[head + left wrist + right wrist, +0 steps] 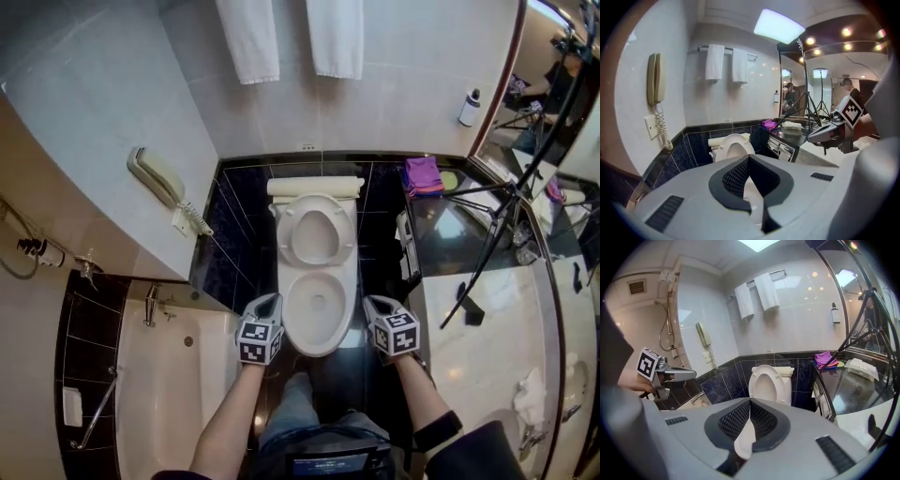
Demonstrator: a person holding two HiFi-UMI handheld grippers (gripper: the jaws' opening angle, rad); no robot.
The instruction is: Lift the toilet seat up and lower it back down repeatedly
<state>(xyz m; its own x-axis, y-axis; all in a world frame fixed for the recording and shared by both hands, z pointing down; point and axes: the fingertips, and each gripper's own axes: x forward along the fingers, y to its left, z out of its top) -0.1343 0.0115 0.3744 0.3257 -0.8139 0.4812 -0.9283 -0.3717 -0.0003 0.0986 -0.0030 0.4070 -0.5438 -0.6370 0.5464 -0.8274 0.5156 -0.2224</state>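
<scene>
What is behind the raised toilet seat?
A white tank stands behind the seat, against dark tiles. The seat covers the tank's front, so a separate lid cannot be made out.

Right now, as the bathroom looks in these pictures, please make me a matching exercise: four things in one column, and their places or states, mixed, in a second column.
Things:
1. toilet seat
2. wall telephone
3. purple cloth
4. white towels

Places or states:
a. hanging on the wall above the toilet
b. raised upright
c. lying on the dark counter
d. mounted on the pale side wall, cord hanging down

Pairs: 1-b, 2-d, 3-c, 4-a
</scene>
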